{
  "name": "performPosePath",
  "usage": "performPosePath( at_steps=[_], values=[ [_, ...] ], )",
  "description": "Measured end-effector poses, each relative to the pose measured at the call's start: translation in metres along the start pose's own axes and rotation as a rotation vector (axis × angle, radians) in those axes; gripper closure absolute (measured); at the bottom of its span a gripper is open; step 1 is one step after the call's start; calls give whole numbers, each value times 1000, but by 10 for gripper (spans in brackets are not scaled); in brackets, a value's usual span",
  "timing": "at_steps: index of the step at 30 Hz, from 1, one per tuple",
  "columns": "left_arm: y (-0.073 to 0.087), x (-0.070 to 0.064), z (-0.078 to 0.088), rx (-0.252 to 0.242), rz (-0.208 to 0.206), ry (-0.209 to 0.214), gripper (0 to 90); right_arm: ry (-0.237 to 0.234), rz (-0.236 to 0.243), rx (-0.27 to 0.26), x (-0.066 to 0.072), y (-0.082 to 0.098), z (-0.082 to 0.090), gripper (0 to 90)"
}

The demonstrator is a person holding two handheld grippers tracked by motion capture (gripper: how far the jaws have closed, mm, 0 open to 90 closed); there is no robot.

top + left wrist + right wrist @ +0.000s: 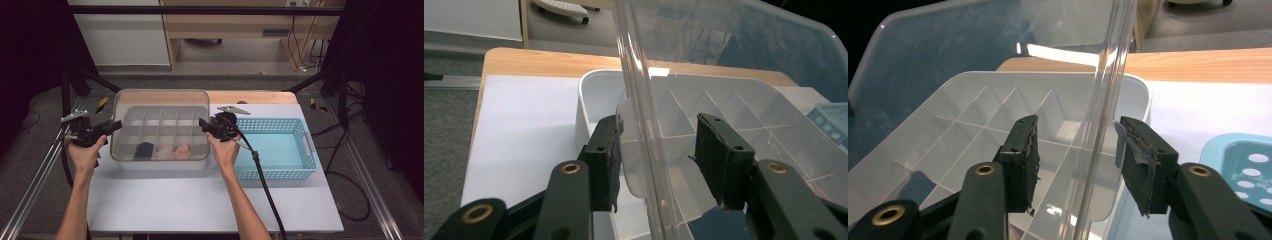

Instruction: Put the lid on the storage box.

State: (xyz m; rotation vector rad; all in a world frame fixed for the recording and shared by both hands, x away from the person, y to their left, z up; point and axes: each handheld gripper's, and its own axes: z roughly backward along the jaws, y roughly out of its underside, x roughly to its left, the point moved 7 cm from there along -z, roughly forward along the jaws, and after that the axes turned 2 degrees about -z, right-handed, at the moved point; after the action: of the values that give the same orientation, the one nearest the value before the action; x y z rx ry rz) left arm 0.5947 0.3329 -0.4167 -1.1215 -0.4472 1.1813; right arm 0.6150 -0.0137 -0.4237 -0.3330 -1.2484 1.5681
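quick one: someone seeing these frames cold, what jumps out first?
The clear lid tilted up over the white divided box at table centre, with the left gripper and right gripper straddling its side edges, pads apart from the plastic. Next, the light blue basket right of the box, and the dark and pink items in the box's front compartments.

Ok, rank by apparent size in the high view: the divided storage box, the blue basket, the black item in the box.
1. divided storage box, with its clear lid raised
2. blue basket, slightly smaller, partly hidden by the right hand
3. black item, far the smallest
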Motion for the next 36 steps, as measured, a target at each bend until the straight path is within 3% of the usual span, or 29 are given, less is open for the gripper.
performPosePath(
  at_steps=[19,36],
  values=[
    [5,9,-14,28,24,-5,509,32,-18,9,-3,7,-12,486],
    [8,10,-16,44,32,-8,505,80,-34,23,-1,12,-18,421]
  ],
)
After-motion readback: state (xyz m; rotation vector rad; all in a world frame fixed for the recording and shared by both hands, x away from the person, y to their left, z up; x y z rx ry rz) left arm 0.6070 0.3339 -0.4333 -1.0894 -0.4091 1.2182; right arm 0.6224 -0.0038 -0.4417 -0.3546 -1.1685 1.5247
